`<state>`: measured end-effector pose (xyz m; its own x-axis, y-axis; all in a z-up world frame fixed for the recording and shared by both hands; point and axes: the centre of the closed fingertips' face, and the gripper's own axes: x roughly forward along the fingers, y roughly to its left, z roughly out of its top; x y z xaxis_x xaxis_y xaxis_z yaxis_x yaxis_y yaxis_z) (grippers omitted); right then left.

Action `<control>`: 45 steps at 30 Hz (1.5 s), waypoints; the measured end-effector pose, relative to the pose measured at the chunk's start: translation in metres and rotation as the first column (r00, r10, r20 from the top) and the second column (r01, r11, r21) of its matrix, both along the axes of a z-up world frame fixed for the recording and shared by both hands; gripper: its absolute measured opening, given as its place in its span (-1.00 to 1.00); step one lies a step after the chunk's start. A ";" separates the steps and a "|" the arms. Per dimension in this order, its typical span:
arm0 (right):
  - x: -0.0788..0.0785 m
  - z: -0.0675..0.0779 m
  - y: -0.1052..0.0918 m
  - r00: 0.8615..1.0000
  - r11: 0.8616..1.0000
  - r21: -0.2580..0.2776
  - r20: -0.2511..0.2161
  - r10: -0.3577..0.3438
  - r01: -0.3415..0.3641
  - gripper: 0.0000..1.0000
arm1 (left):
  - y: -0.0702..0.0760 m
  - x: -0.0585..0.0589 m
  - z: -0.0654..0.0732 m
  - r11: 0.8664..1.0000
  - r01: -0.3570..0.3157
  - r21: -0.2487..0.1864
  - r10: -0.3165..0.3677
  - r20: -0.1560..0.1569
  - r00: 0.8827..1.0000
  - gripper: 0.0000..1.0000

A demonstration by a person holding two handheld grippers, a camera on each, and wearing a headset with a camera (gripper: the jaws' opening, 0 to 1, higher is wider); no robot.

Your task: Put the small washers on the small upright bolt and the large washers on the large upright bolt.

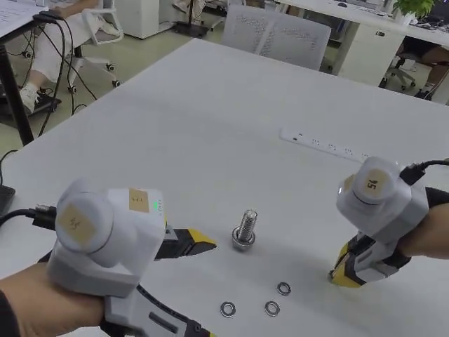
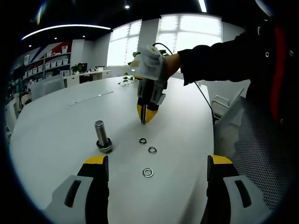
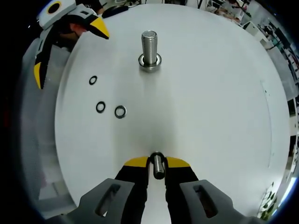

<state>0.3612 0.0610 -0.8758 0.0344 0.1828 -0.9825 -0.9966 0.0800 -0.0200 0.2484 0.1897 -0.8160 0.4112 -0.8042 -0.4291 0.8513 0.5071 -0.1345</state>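
Large bolt (image 1: 245, 226) stands upright on counter (image 1: 210, 126). Ring at its base looks like large washer(s) seated, can't confirm. 3 small washers (image 1: 272, 307) lie loose, none threaded yet, so small-washer part is left, approx. half to go. Right hand-held gripper (image 1: 342, 275) pinches small bolt (image 3: 158, 165) upright, tip at counter, near washers. Left hand-held gripper (image 2: 157, 161) is spread wide w/ nothing in it, washers just ahead of its jaws.

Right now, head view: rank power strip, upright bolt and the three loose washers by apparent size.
1. power strip, despite being farthest.
2. upright bolt.
3. washers: the three look near alike, too close to rank.
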 end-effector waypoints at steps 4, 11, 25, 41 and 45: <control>0.000 -0.002 0.000 1.000 1.000 -0.001 -0.002 -0.002 0.002 -0.72 | 0.000 0.000 0.000 1.000 0.001 0.000 -0.001 0.000 1.000 0.74; 0.001 -0.004 0.000 1.000 1.000 -0.001 0.002 -0.006 0.006 -0.61 | 0.000 0.000 0.000 1.000 -0.003 -0.002 0.003 0.001 1.000 0.73; 0.002 -0.001 -0.007 0.999 0.999 0.011 0.005 -0.033 0.033 -0.38 | -0.001 0.000 -0.001 1.000 0.004 0.000 -0.004 -0.001 1.000 0.74; -0.011 0.004 -0.022 0.998 0.998 0.021 0.007 -0.067 0.067 -0.31 | -0.001 -0.002 0.000 1.000 0.008 0.001 -0.008 -0.001 1.000 0.73; -0.018 0.005 -0.024 0.997 0.997 0.023 0.004 -0.072 0.071 -0.31 | -0.002 -0.002 0.000 1.000 0.009 0.002 -0.009 0.000 1.000 0.73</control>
<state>0.3428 0.0369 -0.8708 0.0526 0.2026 -0.9778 -0.9882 0.1516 -0.0217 0.2465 0.1879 -0.8156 0.4039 -0.8072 -0.4304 0.8559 0.4995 -0.1336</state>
